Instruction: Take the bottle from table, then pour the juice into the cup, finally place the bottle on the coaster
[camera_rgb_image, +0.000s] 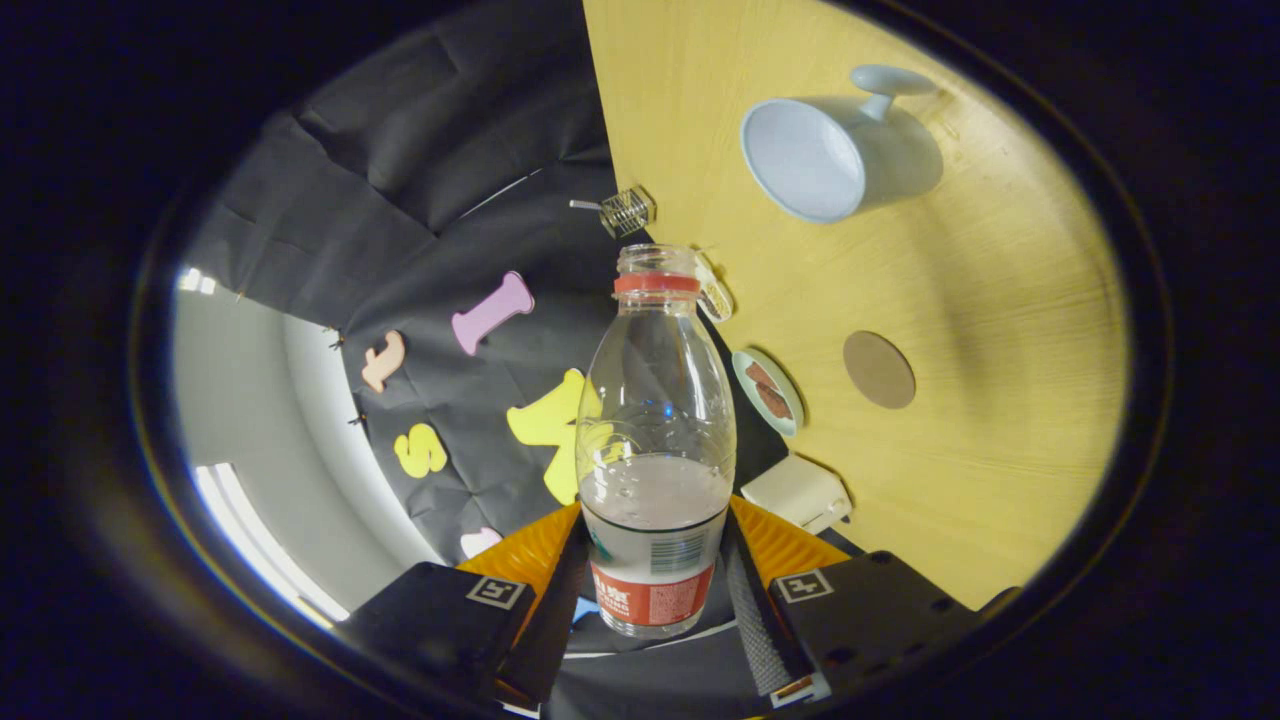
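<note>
Surface: a yellow wood-grain table (930, 480), seen rotated so that it stands to one side of the fingers, with the booth's black cloth wall on the other side. The gripper (655, 560) is clamped on the bottle (655, 440) — both fingers press its labelled lower body. The bottle is uncapped, has a red neck ring, and holds pale liquid in its lower part. On the table: a pale blue cup (805, 160) with a handle, empty, well beyond the bottle mouth; a round brown coaster (878, 369); a small dish (768, 390) — near the bottle.
</note>
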